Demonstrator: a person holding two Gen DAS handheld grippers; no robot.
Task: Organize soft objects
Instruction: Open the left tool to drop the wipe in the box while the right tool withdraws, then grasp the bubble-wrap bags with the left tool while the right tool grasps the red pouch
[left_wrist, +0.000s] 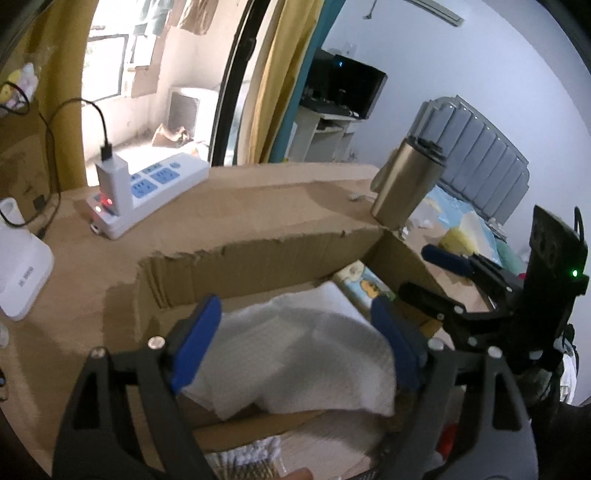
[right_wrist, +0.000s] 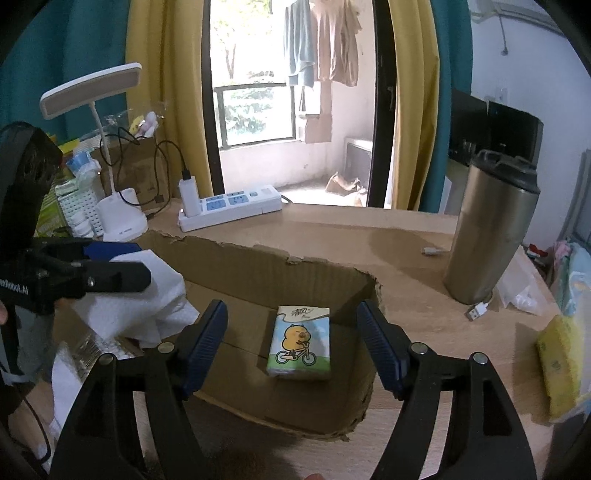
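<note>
A shallow torn cardboard box (right_wrist: 258, 266) lies on the wooden table. Inside it sits a tissue pack (right_wrist: 299, 343) printed with a yellow animal on a bicycle; the left wrist view shows it too, as the pack (left_wrist: 365, 286) by the box's right wall. My right gripper (right_wrist: 293, 345) hovers above the pack, jaws open, nothing touching its blue pads. A crumpled white paper towel (left_wrist: 306, 354) hangs over the box's left side, blurred, between the wide-open fingers of my left gripper (left_wrist: 297, 339). The pads are not pressing on it. The right gripper (left_wrist: 415, 271) appears at the box's right.
A steel tumbler (right_wrist: 491, 229) stands right of the box, a loose USB plug (right_wrist: 478, 310) at its foot. A white power strip (right_wrist: 229, 203) and a desk lamp (right_wrist: 122, 218) sit behind. A yellow soft pack (right_wrist: 561, 365) lies at the table's right edge.
</note>
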